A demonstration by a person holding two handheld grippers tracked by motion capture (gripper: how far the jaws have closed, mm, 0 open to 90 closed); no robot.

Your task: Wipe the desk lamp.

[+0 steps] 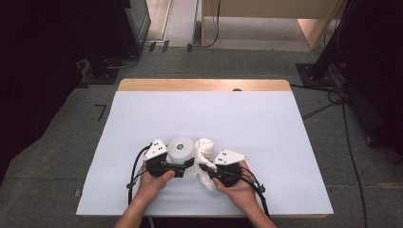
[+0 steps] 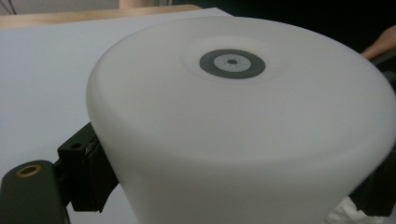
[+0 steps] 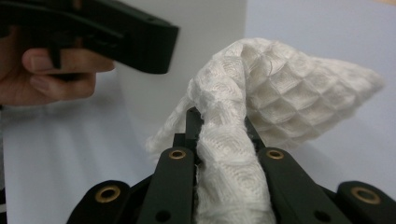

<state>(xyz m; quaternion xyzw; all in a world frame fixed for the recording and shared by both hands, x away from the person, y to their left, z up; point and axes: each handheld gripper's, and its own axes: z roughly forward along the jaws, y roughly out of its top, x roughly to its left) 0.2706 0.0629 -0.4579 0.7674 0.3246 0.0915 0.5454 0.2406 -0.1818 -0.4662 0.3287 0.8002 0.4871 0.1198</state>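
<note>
A white round container (image 1: pixel 181 148) with a grey ring on its flat top (image 2: pixel 232 63) stands on the white-covered table (image 1: pixel 214 114), near its front edge. My left gripper (image 1: pixel 184 167) is shut on its lower wall, one black pad (image 2: pixel 88 172) pressing at the left side. Just to the right, a white waffle-weave cloth (image 1: pixel 205 149) hangs bunched against the container. My right gripper (image 1: pixel 206 169) is shut on the cloth (image 3: pixel 280 93), which is pinched between its jaws (image 3: pixel 224 135). The container wall (image 3: pixel 210 28) rises right behind the cloth.
The table's bare wooden strip (image 1: pixel 204 84) runs along the far edge. Cables (image 1: pixel 332 102) lie on the grey floor at the right, and dark stands are at both far corners. My left gripper's jaw (image 3: pixel 116 28) and the hand holding it appear in the right gripper view.
</note>
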